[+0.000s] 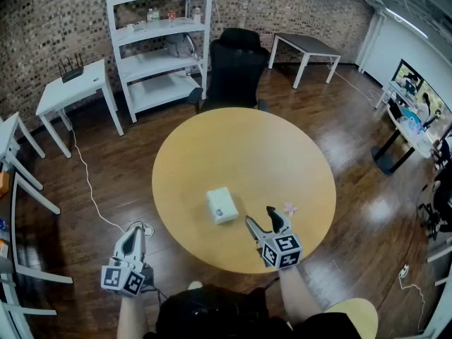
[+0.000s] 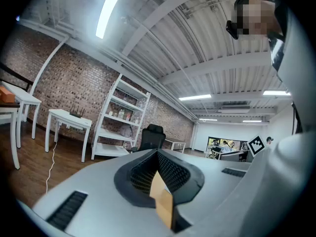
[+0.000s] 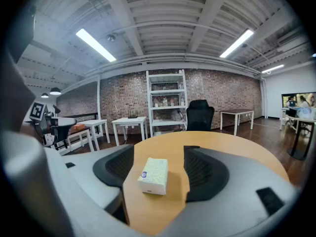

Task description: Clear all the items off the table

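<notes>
**A:** Where do your tongs stand right now?

**B:** Your right gripper [image 1: 258, 216] is spread wide with nothing pinched. It hovers over the near edge of the round table [image 1: 212, 140], just right of centre at the bottom of the head view. Your left gripper [image 1: 132, 233] sits at the lower left, off the table's edge, with its jaws clenched together on nothing.

**A:** And the thing to clear?

**B:** The white tissue box [image 3: 154, 176] lies flat on the table, just ahead of your right jaws and apart from them. It is a touch left of their centre line and turned at a slant to them. A small pink thing [image 1: 289, 208], too small to name, lies just right of that gripper.

**A:** What could go wrong from here?

**B:** 3 things, I judge.
1. If you close as you are lined up, 1 pad meets a corner first, and the box spins or skids on the smooth top instead of seating.
2. If you squeeze hard, the soft carton may cave and slip out as you lift.
3. If you swing your right gripper sideways, it may flick the small pink thing onto the floor.

Your left gripper is too far off to steady anything.
</notes>
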Action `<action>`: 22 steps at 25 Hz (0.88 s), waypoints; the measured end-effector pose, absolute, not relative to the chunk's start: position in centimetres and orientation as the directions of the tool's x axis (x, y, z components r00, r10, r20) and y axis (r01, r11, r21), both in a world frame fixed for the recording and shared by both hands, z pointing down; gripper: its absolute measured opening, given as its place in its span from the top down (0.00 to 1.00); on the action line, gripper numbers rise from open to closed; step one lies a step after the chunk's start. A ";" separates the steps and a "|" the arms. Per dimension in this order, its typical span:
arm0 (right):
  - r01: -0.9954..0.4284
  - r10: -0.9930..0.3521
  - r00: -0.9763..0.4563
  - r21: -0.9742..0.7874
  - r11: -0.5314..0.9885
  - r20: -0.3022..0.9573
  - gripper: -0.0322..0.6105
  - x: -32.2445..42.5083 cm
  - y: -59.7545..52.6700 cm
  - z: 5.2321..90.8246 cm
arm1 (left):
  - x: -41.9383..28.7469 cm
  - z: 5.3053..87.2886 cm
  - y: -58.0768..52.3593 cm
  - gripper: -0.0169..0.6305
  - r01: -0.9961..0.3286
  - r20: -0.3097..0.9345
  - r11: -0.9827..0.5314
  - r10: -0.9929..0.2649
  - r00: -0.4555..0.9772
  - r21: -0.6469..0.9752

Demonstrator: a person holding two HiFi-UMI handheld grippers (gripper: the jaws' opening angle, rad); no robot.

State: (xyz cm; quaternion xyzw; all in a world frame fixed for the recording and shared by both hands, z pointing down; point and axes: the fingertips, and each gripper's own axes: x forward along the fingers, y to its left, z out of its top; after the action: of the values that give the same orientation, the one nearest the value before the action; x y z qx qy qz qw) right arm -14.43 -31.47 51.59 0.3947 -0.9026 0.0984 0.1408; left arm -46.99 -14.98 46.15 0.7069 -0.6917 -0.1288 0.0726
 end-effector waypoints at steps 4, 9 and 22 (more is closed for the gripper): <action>-0.756 -0.656 -0.601 -0.059 0.652 0.457 0.37 -19.1 -32.5 54.7 | -50.5 45.6 -13.4 0.97 -0.960 -0.085 -0.038 -0.996 0.015 0.277; -0.781 -0.632 -0.520 -0.021 0.624 0.575 0.29 -22.6 -34.6 58.9 | -55.1 46.8 -11.1 0.97 -0.961 -0.057 0.021 -0.998 -0.038 0.276; -0.793 -0.373 -0.385 -0.096 0.601 0.844 0.10 -25.6 -39.3 70.6 | -57.0 49.1 -11.3 0.98 -0.926 0.051 0.176 -0.984 -0.169 0.333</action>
State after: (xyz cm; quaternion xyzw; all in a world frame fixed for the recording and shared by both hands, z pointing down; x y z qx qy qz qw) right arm -25.64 -39.30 70.60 0.3677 -0.7927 0.2532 0.4151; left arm -56.98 -11.33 49.11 0.6317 -0.7562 -0.1133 0.1281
